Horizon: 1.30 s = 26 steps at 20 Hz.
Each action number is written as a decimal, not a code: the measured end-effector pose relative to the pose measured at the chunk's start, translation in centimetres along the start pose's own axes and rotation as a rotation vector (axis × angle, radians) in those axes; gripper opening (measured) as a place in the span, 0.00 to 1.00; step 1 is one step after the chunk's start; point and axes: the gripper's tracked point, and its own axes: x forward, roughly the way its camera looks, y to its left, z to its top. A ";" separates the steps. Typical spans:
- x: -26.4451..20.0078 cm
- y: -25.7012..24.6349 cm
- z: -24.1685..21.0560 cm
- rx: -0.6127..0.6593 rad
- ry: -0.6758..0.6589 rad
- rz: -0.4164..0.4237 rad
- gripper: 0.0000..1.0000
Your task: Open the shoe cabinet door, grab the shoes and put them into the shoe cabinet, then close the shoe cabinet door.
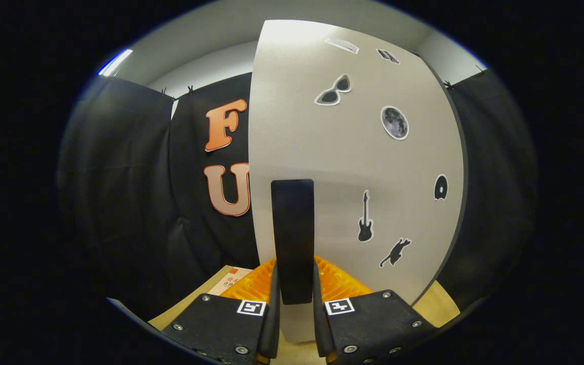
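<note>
The shoe cabinet door is a pale grey panel with several small stickers, standing upright right in front of me. A black vertical handle runs down its lower left part. My gripper is shut on this handle; both fingers press on its lower end from either side. The door's left edge shows against the black cloth behind it. I cannot see inside the cabinet, and I cannot tell how far the door is swung.
A cardboard box with a label lies low down, left of the fingers. A tan surface shows under the door's lower right corner. Black cloth walls close in on both sides.
</note>
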 end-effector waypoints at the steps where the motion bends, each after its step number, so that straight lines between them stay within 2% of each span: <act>1: -0.7 -0.3 -0.1 0.002 -0.001 0.003 0.28; 8: -6.4 -3.1 0.0 0.025 -0.013 0.098 0.27; 14: -10.1 -7.5 -0.4 0.044 -0.029 0.132 0.27; 20: -12.8 -12.7 -1.0 0.099 -0.042 0.072 0.20; 26: -13.4 -17.2 -1.2 0.072 -0.048 -0.035 0.19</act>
